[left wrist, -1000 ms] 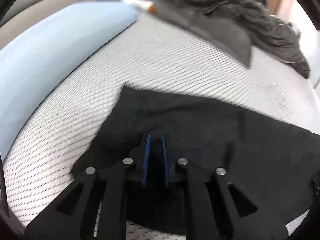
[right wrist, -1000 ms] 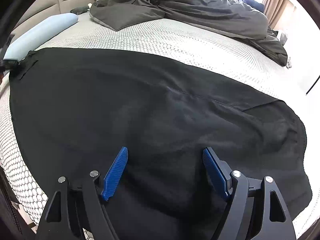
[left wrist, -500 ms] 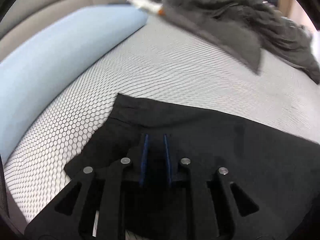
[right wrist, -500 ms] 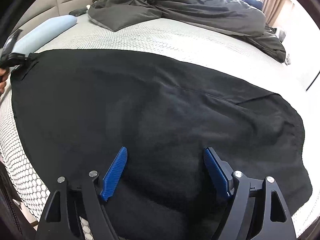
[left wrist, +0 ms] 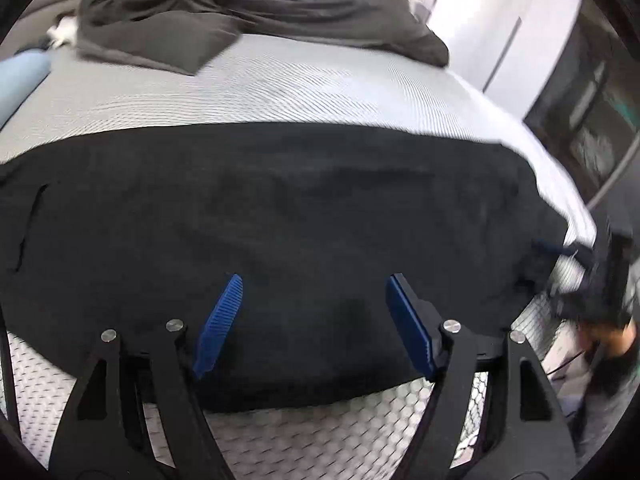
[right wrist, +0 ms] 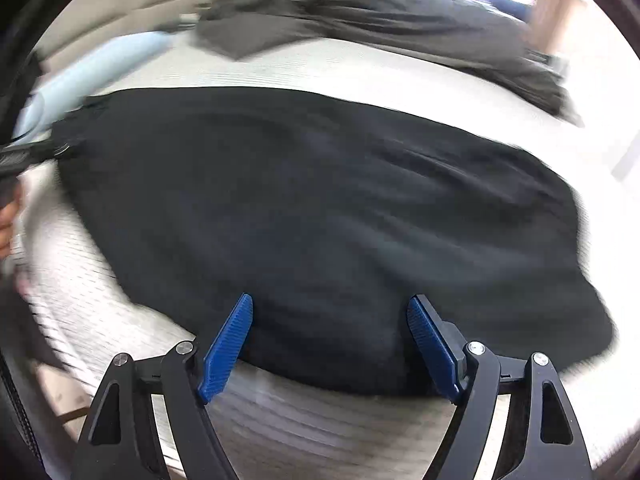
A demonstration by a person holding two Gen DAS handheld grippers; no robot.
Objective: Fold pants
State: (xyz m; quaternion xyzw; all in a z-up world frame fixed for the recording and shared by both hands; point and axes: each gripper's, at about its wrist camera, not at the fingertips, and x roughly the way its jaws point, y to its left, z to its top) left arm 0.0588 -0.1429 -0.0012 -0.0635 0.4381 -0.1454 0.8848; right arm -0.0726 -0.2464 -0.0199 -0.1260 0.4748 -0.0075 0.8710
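Mattress [left wrist: 320, 92] bears pants [left wrist: 280, 220] (black).

Matt black cloth pants [left wrist: 280, 208] lie on a honeycomb-textured mattress cover [left wrist: 320, 436], under ribbed blue pads [left wrist: 218, 326] on matt black plastic fingers

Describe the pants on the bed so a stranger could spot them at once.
Start at the white honeycomb-textured mattress. The pants lie spread flat along its near edge. They are plain black and smooth, unlike the crumpled grey blanket heaped at the far side.
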